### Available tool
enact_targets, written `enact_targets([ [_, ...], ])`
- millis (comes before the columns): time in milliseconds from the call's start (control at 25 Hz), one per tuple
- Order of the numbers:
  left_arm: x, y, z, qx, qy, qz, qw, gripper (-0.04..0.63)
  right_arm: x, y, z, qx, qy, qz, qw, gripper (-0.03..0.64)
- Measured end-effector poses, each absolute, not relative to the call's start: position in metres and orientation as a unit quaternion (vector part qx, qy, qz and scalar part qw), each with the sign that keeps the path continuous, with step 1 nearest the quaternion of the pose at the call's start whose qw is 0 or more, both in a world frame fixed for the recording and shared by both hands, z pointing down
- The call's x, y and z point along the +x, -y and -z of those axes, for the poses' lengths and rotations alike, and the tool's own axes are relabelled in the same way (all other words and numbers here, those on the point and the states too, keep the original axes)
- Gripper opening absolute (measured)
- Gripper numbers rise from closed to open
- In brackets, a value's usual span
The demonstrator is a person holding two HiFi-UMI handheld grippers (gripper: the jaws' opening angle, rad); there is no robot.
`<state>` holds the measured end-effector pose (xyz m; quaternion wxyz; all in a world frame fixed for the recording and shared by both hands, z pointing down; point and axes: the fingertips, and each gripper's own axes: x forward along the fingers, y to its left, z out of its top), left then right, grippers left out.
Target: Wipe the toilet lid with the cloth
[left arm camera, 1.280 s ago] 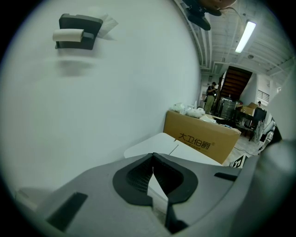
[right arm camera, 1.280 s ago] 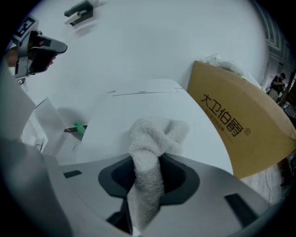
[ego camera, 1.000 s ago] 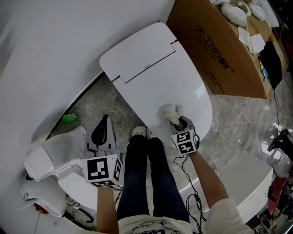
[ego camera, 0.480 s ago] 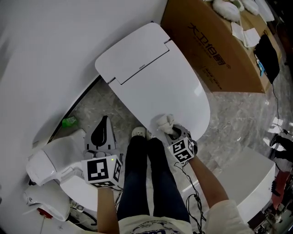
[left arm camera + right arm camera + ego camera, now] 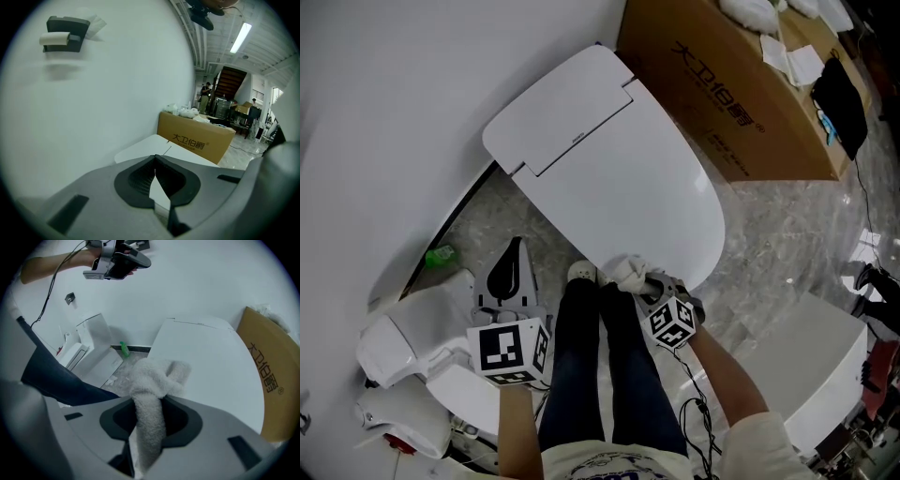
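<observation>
Grey marbled floor (image 5: 778,244) and a white wall frame the closed toilet lid (image 5: 628,178), with a cardboard box (image 5: 741,94) just beside it. Wiping looks under way — the right claw (image 5: 149,414) is clamped on the cloth (image 5: 152,376), which sits at the lid's near front edge. The left claw (image 5: 154,161) hangs aside, jaws together, empty. Next, I'd judge, comes a pressed sweep back toward the hinge.
</observation>
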<state>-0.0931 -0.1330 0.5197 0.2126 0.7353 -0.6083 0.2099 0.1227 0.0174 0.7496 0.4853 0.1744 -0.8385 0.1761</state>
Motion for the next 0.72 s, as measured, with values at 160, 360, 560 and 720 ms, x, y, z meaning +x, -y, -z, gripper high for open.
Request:
enact_targets([
  [160, -0.087, 0.137, -0.519, 0.74, 0.602, -0.214, 0.21, 0.008, 0.13, -0.03, -0.75, 0.145, 0.842, -0.169, 0.492, 0.117],
  [360, -0.079, 0.141, -0.52, 0.743, 0.598, -0.219, 0.206, 0.008, 0.153, -0.027, -0.752, 0.165, 0.837, -0.179, 0.49, 0.117],
  [560, -0.065, 0.144, -0.519, 0.749, 0.591, -0.222, 0.203, 0.008, 0.187, -0.002, -0.753, 0.224, 0.823, -0.202, 0.482, 0.117],
  [720, -0.055, 0.145, -0.52, 0.754, 0.584, -0.226, 0.201, 0.008, 0.217, 0.025, -0.754, 0.263, 0.811, -0.206, 0.479, 0.117],
])
